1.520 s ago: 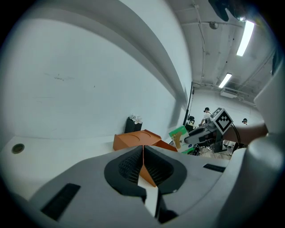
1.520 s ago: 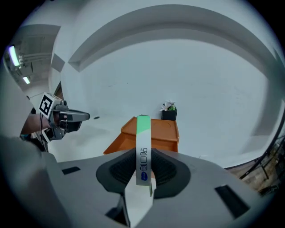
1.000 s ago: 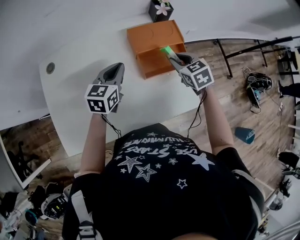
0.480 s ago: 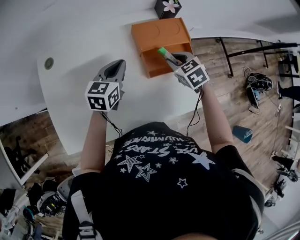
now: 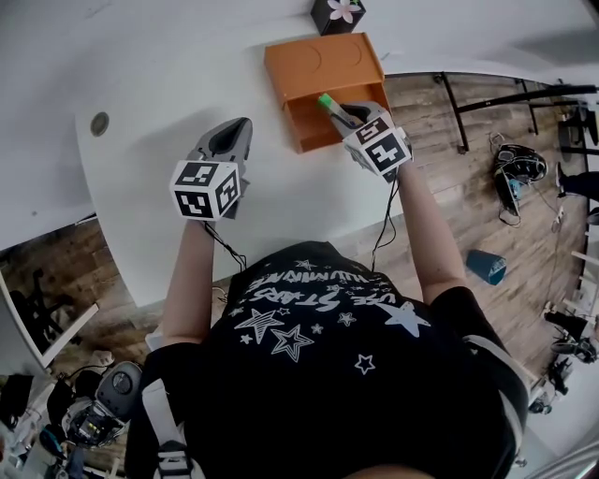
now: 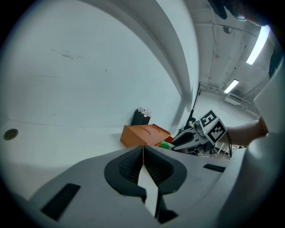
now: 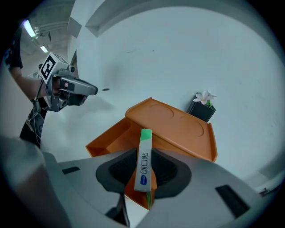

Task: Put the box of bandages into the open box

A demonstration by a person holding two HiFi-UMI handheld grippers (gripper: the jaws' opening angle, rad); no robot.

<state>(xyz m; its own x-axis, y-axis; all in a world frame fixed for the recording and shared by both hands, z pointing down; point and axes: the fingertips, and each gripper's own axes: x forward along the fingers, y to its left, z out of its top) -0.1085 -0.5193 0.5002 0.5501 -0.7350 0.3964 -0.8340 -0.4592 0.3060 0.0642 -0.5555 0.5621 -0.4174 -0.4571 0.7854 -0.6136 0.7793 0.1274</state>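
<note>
Bandage box [image 7: 143,158], slim and white with a green end, is pinched between the 2 jaws of the right gripper [image 7: 143,174]. Its near end is hidden down between the pads. In the head view only its green tip [image 5: 326,100] shows, poking over the open compartment of the orange box [image 5: 323,65]; whether it touches the floor inside cannot be told.

The orange lid (2 round shapes pressed into it) lies flat at the compartment's 12 o'clock side. Beyond it a black pot [image 5: 338,13] with a pale flower is cut off by the frame edge.

At 8 o'clock from the orange box, well apart from it, the left gripper [image 5: 231,140] is over the white table [image 5: 159,65]. Its jaws are pressed together on nothing. A round grey plug [image 5: 100,123] sits at its 9 o'clock.
</note>
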